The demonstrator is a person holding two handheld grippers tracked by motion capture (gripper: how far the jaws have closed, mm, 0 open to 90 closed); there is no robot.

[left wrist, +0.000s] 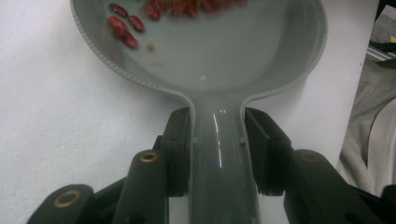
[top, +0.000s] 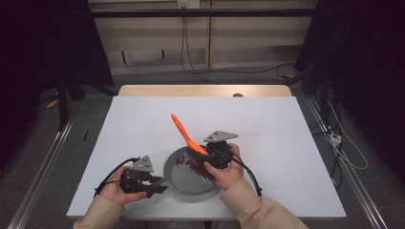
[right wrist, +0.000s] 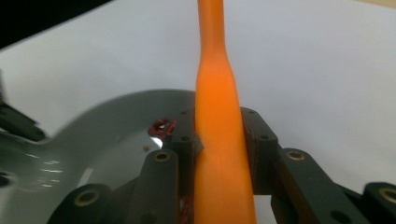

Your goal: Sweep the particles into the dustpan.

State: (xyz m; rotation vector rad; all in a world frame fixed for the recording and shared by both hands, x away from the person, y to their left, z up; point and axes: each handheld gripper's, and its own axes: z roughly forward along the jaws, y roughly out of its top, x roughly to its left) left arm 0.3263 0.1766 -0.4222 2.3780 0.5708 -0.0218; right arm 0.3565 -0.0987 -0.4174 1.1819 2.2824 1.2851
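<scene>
A grey pan (top: 188, 183) sits on the white table near its front edge. Dark red beans (top: 193, 164) lie in its far part. My left gripper (top: 159, 185) is shut on the pan's handle (left wrist: 217, 158), which runs between its fingers (left wrist: 180, 140) in the left gripper view; the red beans (left wrist: 125, 28) lie by the far rim. My right gripper (top: 210, 155) hovers over the pan's far right side, shut on an orange spatula (top: 184, 133) whose free end points up and away to the left. In the right gripper view the spatula (right wrist: 218, 116) fills the gap between the jaws, above the pan (right wrist: 102, 135).
The white table cover (top: 286, 138) stretches wide to the right and back of the pan. A wooden table edge (top: 205, 90) shows at the rear. Cables and dark stands lie on the floor (top: 344, 148) beside the table.
</scene>
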